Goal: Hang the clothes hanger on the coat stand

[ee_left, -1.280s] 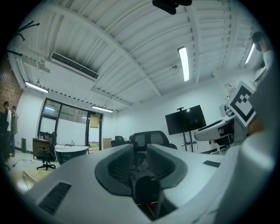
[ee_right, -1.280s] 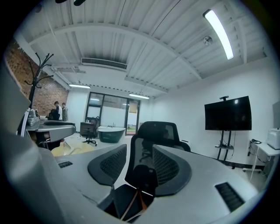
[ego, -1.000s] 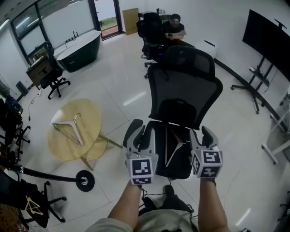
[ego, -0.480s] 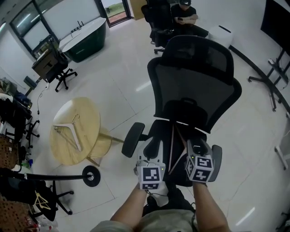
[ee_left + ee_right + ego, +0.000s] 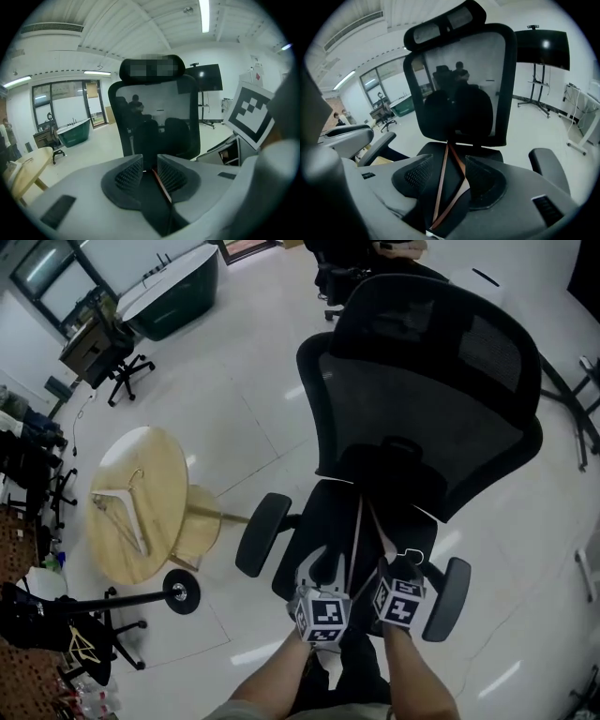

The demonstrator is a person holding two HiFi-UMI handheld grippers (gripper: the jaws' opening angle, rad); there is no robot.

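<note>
The brown hanger (image 5: 440, 183) lies on the seat of the black chair (image 5: 422, 381), with its point toward the backrest. The right gripper view shows it best: two thin brown bars run down the dark cushion between the right gripper (image 5: 449, 164)'s jaws. Those jaws are spread wide and neither pad touches the wood. In the left gripper view only a short brown strip of the hanger (image 5: 161, 185) shows, close along the inner side of the right-hand jaw. The left gripper (image 5: 150, 171)'s jaws stand a narrow gap apart and pinch nothing. Whether the strip touches that jaw cannot be told.

From the head view the hanger (image 5: 357, 540) is just thin lines on the seat. The left gripper (image 5: 323, 568) and right gripper (image 5: 394, 563) are side by side at the seat's front edge, both pointing at the backrest. Only this view shows what lies to the left. A white hanger (image 5: 127, 521) lies on a round table (image 5: 164, 484). Nearer the person stands the coat stand (image 5: 178, 592), a black pole on a round base with dark cloth at its far end, well apart from the chair. A green tub (image 5: 178, 277) sits by the windows.

The gripper views look through the chair (image 5: 459, 93)'s mesh back instead. The right one adds a dark screen (image 5: 543, 47) on a wheeled frame. The left one catches the right gripper's marker cube (image 5: 255, 117) close at its right and the tub (image 5: 72, 133) far off.
</note>
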